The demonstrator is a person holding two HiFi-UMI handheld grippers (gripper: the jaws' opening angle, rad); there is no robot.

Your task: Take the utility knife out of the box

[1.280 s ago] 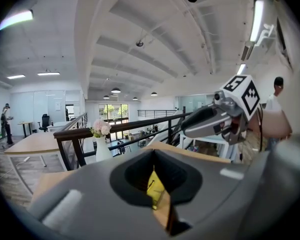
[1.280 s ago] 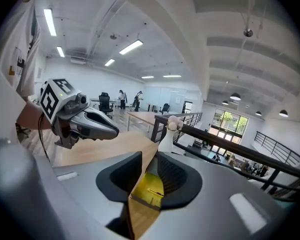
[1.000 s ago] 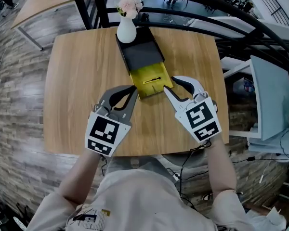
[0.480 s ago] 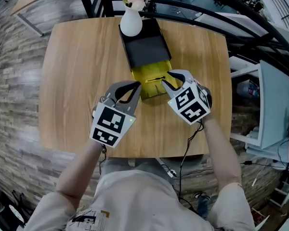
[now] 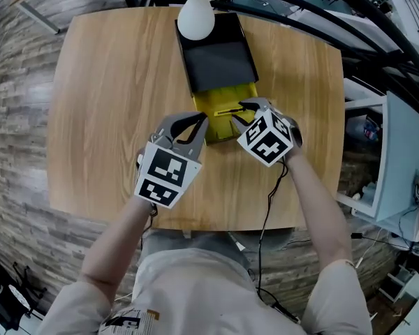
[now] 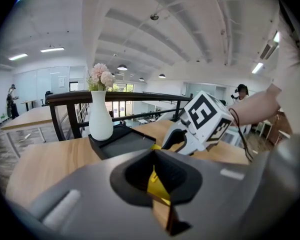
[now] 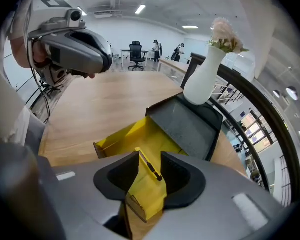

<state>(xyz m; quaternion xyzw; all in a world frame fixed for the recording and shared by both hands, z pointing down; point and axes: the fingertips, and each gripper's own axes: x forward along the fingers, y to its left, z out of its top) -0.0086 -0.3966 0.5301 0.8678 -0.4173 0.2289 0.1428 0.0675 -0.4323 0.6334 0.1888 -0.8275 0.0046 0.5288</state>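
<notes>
You get no readable words, brand names or numbers anywhere here. The left marker cube (image 5: 166,175) and the right marker cube (image 5: 267,137) carry only black-and-white square patterns, and the shirt print (image 5: 131,318) is too small to read.

We record a light wooden table (image 5: 98,117) bearing a black box (image 5: 220,61) with its yellow drawer (image 5: 209,103) slid out toward the near edge, and a white vase (image 5: 195,19) at the box's far corner.
</notes>
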